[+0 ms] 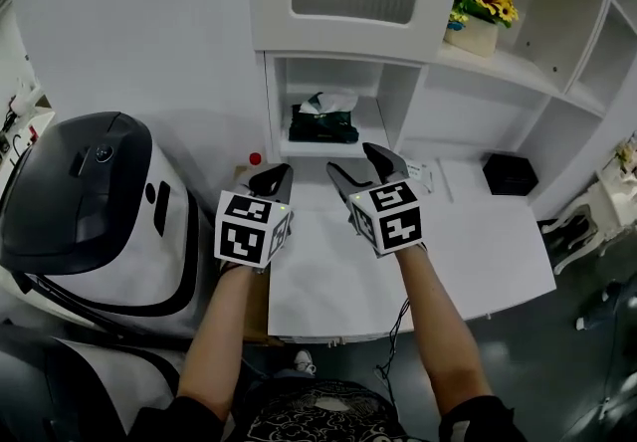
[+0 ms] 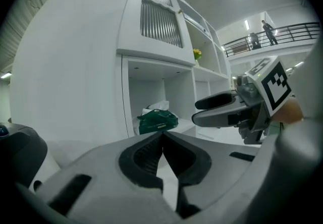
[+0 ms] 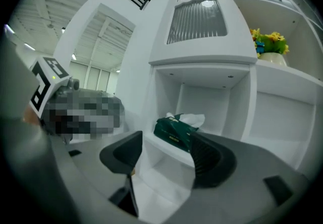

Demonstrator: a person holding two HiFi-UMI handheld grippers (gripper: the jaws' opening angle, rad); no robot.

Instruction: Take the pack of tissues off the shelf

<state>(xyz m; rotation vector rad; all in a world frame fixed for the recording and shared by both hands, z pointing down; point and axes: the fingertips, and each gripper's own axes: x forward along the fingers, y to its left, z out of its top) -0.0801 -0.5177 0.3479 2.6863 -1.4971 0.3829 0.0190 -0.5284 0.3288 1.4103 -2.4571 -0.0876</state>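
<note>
The dark green pack of tissues (image 1: 323,123) lies in the low open cubby of the white shelf (image 1: 333,147), with a white tissue sticking out of its top. It also shows in the left gripper view (image 2: 157,120) and the right gripper view (image 3: 174,132). Both grippers hover over the white table in front of the cubby, short of the pack. My left gripper (image 1: 271,178) is shut with nothing in it, its jaws meeting at the tips (image 2: 162,137). My right gripper (image 1: 361,167) is open and empty, pointing at the pack (image 3: 166,155).
A large white machine with a dark domed top (image 1: 90,191) stands at the left of the table (image 1: 478,251). A small red object (image 1: 255,158) sits by the cubby. A black box (image 1: 510,174) rests at the right, yellow flowers (image 1: 483,7) on an upper shelf.
</note>
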